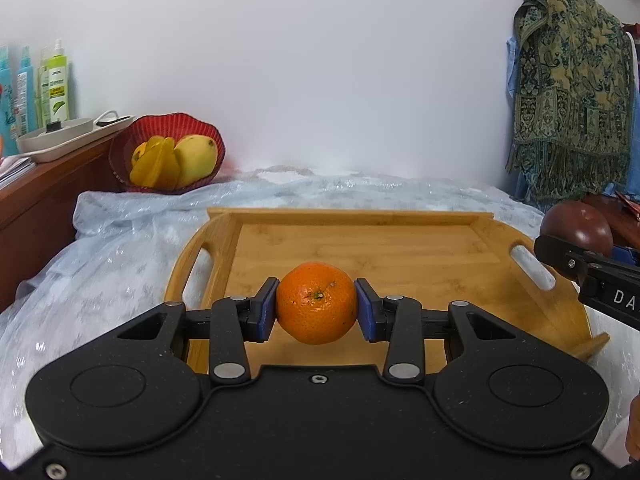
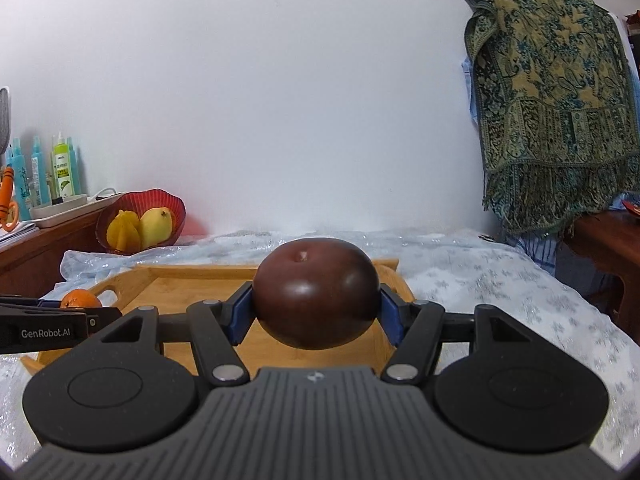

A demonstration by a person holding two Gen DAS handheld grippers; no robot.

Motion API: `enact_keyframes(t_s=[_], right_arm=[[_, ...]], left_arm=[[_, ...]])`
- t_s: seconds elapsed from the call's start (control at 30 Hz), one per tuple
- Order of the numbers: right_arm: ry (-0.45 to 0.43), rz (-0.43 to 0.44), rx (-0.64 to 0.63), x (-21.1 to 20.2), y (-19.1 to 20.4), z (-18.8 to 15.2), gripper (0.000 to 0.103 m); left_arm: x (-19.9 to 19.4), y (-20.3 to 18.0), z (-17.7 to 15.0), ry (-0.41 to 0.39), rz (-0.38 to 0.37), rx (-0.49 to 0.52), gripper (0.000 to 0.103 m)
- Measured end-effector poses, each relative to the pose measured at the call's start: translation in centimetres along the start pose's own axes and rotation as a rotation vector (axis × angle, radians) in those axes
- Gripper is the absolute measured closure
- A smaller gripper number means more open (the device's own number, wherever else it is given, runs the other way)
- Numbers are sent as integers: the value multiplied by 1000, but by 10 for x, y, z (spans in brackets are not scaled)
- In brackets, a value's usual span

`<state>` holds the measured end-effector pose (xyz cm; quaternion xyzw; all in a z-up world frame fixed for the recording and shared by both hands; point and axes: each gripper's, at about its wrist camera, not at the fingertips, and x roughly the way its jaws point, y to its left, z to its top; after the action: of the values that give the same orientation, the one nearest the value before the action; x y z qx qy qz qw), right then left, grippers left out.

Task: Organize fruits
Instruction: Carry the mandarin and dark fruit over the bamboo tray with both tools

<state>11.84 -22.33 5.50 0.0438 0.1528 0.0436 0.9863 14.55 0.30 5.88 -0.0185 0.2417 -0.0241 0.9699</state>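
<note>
My left gripper (image 1: 316,304) is clenched on the orange (image 1: 316,303), held above the tray's (image 1: 360,240) near edge. My right gripper (image 2: 316,308) grasps a dark red apple (image 2: 316,292) — over the tray's right side. The bowl (image 1: 168,128) of yellow fruit sits at the cloth's (image 1: 100,280) far left corner. Only the right view shows the cabinet (image 2: 600,248) under the shawl (image 2: 552,112) — the left view crops it.
</note>
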Motion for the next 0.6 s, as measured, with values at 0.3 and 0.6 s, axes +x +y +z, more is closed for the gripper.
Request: enact_keyframes(t_s=[0.3, 0.6], right_arm=[[46, -15, 35, 40, -6, 16, 37], [137, -14, 79, 88, -12, 25, 37]], left_arm=[[31, -6, 26, -10, -13, 22, 65], [73, -3, 46, 35, -12, 2, 65]])
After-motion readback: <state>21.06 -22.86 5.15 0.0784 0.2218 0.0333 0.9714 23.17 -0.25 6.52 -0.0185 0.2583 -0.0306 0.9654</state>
